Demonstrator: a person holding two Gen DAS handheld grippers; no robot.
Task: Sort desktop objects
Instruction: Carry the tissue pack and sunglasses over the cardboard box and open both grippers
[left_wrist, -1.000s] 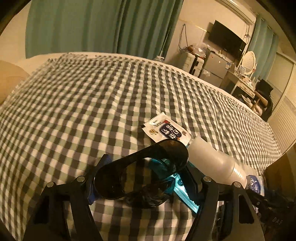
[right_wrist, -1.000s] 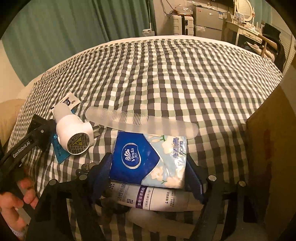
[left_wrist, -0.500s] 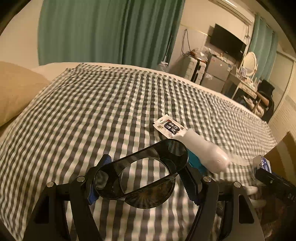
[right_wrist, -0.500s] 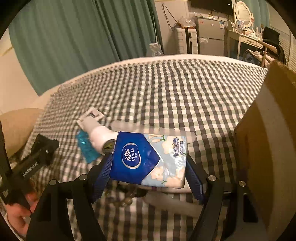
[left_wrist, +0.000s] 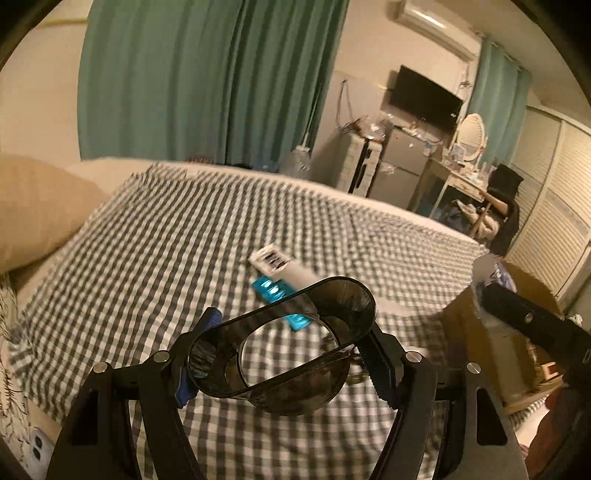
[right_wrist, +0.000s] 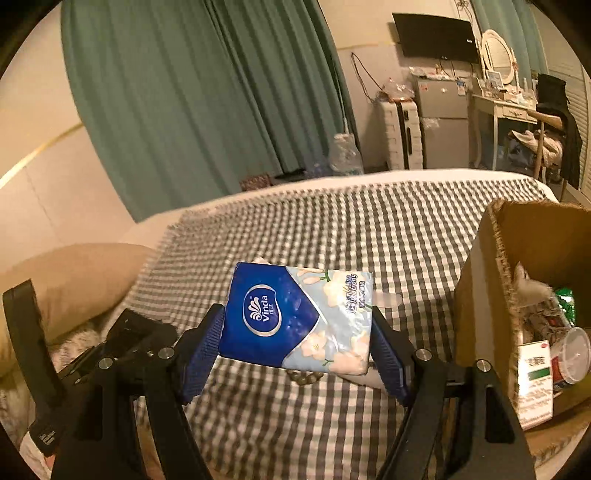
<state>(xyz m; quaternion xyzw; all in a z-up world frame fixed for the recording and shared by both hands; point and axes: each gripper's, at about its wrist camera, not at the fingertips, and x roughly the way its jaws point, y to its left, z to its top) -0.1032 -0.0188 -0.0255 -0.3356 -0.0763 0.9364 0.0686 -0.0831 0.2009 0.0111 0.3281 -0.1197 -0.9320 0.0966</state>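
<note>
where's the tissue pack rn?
Right wrist view, centre: tissue pack clamped in the right gripper, above the checkered bedspread, left of the cardboard box.

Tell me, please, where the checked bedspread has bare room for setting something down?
Free: the wide checked bedspread between the beige pillow and the barcoded white bottle, plus its far half toward the green curtain. Crowded: around the bottle and blue packet, and inside the cardboard box.

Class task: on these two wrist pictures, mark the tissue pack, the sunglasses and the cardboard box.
tissue pack (right_wrist: 295, 317), right wrist view, on the pack's printed front face.
sunglasses (left_wrist: 291, 384), left wrist view, on the lower dark lens.
cardboard box (right_wrist: 476, 306), right wrist view, on its near outer wall.
</note>
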